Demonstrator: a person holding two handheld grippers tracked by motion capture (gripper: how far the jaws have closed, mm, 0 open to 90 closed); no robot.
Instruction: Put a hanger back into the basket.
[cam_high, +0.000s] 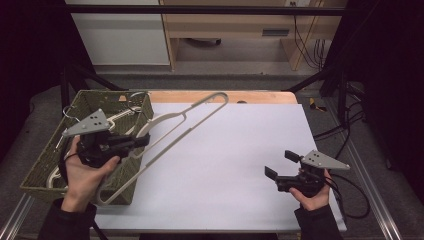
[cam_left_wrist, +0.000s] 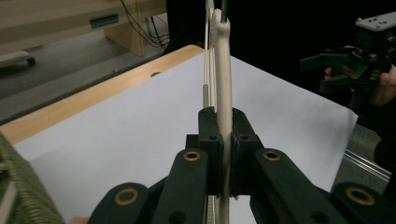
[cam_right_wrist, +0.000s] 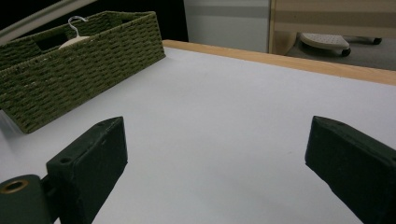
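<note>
In the high view, the left gripper (cam_high: 142, 141) is clamped on a cream-coloured clothes hanger (cam_high: 170, 131), a thin open frame that slants from the woven green basket (cam_high: 40, 165) up over the white table cover (cam_high: 240, 160), its far end raised near the wooden table edge. More hangers lie in the basket. The right gripper (cam_high: 281, 164) is held low over the cover's right side, jaws apart and holding nothing.

In the left gripper view, the black jaws pinch the hanger's pale bar (cam_left_wrist: 224, 107) edge-on.

In the right gripper view, its jaws stand wide over bare cover, facing the basket (cam_right_wrist: 79, 60).
</note>
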